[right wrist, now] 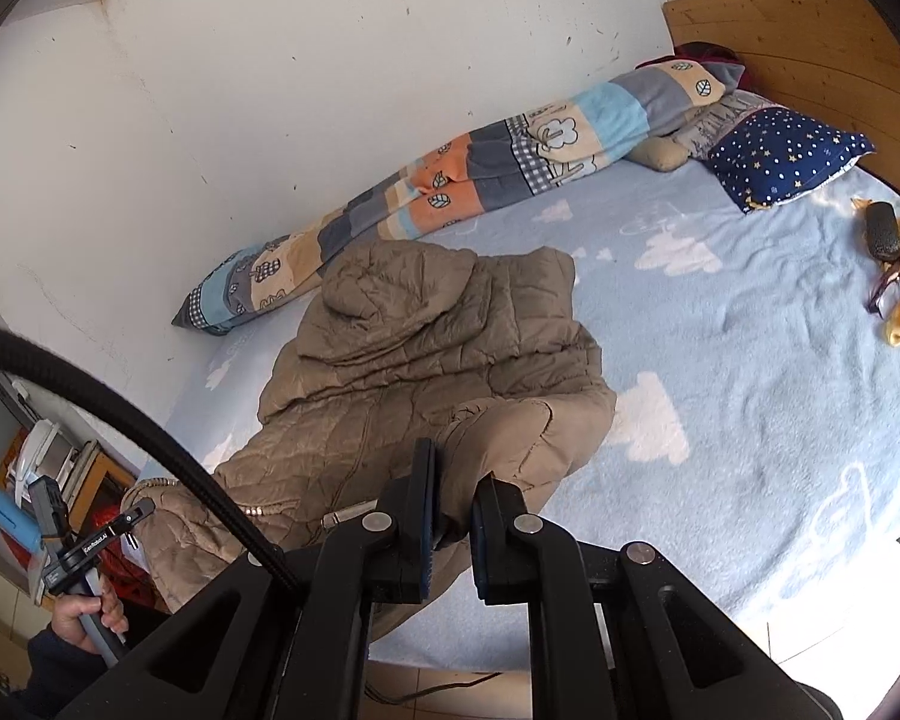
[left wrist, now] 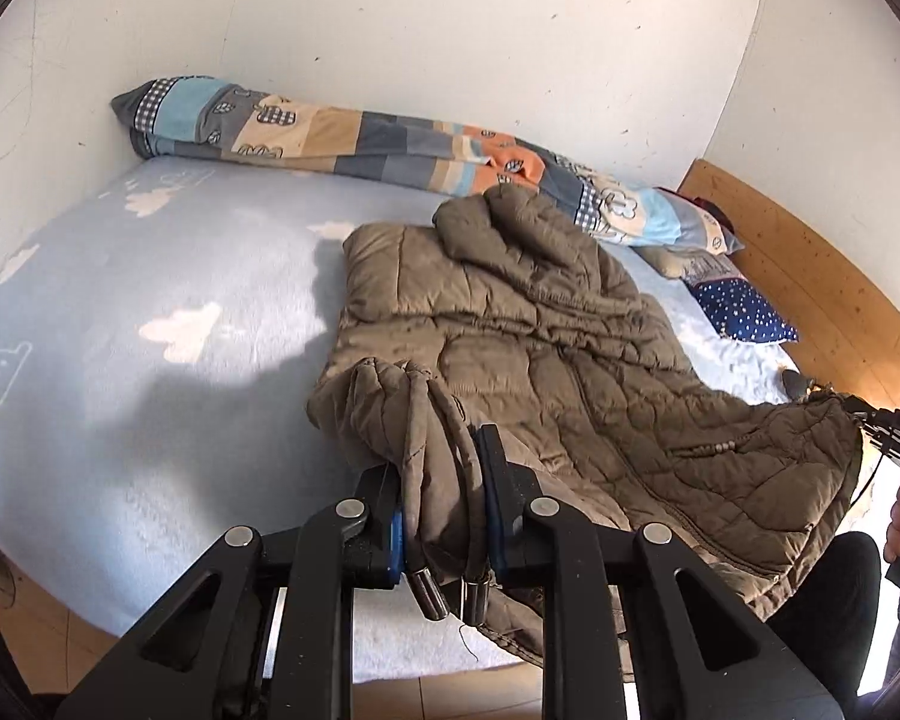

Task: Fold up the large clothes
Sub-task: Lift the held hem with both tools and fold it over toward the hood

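The left gripper (left wrist: 441,498) is pinching a bunched hem corner of the quilted khaki puffer jacket (left wrist: 540,348), whose metal cord ends are dangling below the pads. The jacket is lying rumpled on the fleecy cloud-print sheet (left wrist: 120,312), its hood toward twelve o'clock. The right gripper (right wrist: 453,513) is clamping the smoother hem fabric at six o'clock.

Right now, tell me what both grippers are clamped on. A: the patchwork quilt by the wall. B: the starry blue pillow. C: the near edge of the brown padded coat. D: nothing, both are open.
C: the left gripper pinches a bunched fold of the brown padded coat at its near edge, and the right gripper pinches the same coat at another spot on that edge.
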Demonstrator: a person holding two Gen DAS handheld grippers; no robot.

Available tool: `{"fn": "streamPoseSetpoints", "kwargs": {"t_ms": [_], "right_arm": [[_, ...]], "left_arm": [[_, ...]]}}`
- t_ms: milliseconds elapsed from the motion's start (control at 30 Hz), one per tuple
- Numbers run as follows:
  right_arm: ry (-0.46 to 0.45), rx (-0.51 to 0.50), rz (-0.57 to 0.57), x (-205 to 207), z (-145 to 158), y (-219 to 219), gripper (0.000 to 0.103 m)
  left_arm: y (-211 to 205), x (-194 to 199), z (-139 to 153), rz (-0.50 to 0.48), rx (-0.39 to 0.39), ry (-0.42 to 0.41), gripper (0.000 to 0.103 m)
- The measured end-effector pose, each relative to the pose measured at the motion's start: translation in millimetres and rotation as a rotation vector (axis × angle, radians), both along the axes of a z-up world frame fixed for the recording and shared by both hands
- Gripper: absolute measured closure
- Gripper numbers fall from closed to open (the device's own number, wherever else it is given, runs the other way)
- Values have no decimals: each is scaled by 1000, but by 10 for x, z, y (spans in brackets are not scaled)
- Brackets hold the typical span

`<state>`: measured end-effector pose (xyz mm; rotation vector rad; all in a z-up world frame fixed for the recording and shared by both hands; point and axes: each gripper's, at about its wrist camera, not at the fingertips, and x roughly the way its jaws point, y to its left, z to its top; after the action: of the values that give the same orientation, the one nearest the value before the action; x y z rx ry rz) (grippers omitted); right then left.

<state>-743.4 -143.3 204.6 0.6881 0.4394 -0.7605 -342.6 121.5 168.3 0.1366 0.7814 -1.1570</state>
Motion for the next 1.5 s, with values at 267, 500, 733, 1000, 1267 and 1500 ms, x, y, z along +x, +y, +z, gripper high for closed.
{"fn": "streamPoseSetpoints", "kwargs": {"t_ms": [267,500,733,1000,1267,1500], "right_arm": [[-18,-59,-48,-7,251,-211,93],[-47,-93,-81,1,439,-408,93],[-80,-140,-104,101,655,-654,93],[-140,-173,-147,303,820,-1105,93],[-102,-194,-161,623,881,-1735,93],[-13,-195,-140,1026,809,-2358,93]], "left_arm": [[-73,142,300,18,-64,-29,84],[-219,265,543,37,-106,-60,84],[-470,405,773,44,-142,-88,84],[-1001,722,993,46,-161,-104,83],[-1690,1111,1082,35,-137,-109,83],[-2305,1549,976,23,-69,-65,83]]}}
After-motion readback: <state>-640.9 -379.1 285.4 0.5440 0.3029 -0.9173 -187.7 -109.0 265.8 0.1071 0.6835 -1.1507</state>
